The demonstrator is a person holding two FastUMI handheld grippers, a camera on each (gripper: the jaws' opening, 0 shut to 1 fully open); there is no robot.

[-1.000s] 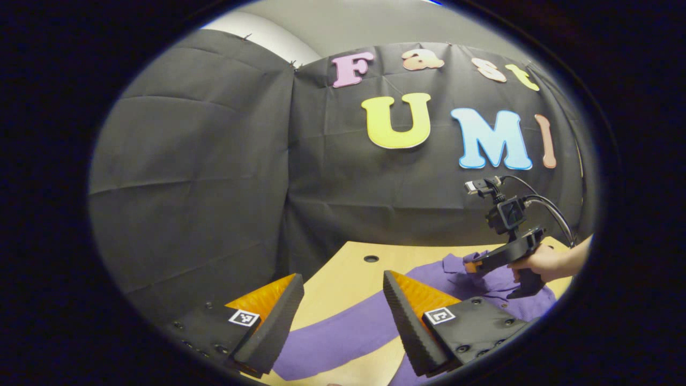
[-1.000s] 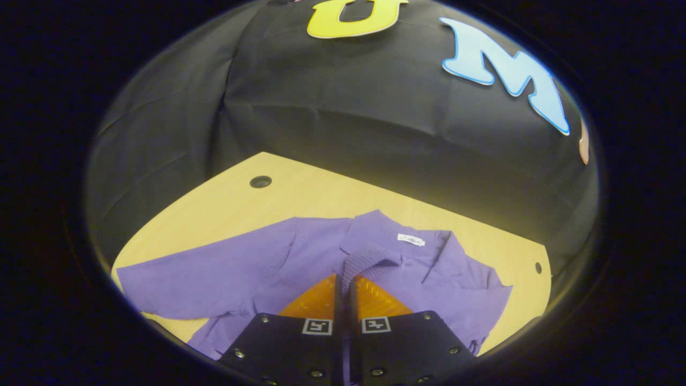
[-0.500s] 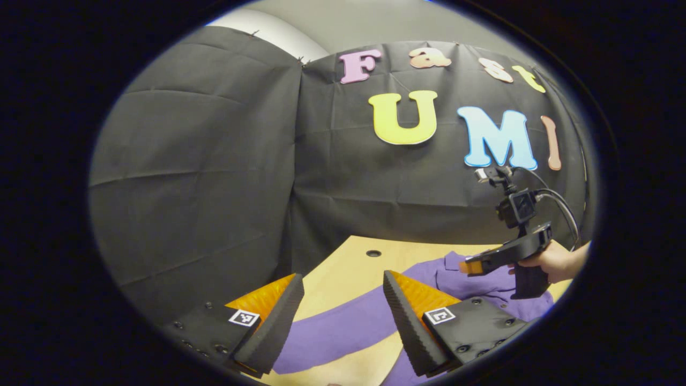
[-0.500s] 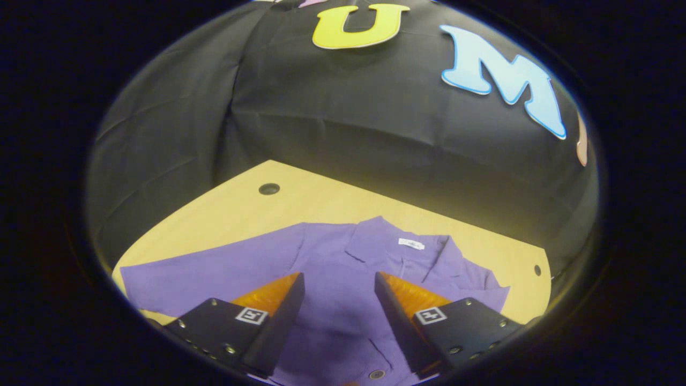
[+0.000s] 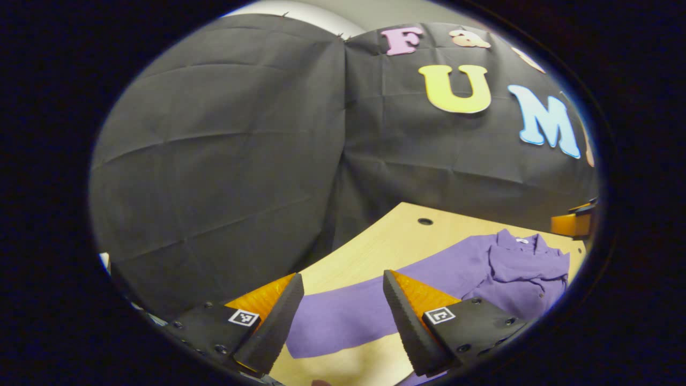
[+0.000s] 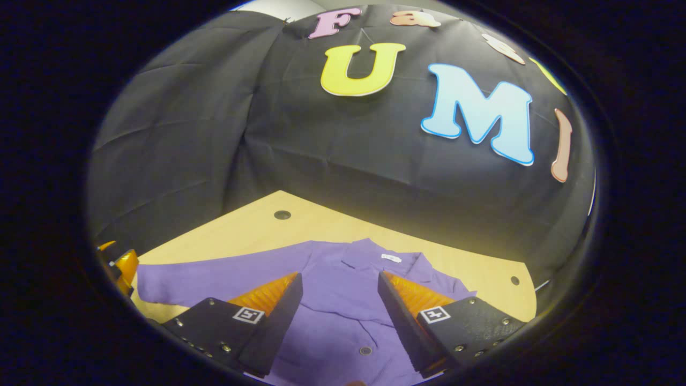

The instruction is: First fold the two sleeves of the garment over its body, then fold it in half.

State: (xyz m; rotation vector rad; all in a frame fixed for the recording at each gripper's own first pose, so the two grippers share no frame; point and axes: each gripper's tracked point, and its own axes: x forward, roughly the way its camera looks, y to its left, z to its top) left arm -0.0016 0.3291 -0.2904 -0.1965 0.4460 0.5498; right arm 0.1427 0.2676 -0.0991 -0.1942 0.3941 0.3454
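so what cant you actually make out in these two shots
- Shirt hem: right gripper view, cut off behind the right hand-held gripper.
- Collar label: too small to read.
- Sleeve cuff: left gripper view, partly behind a finger of the left hand-held gripper.

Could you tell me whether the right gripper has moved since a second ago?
Yes: the right gripper has opened, released the sleeve and backed away from the shirt collar.

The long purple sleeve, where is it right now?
In the left gripper view the sleeve lies flat on the wooden table, stretched out behind the open left gripper.
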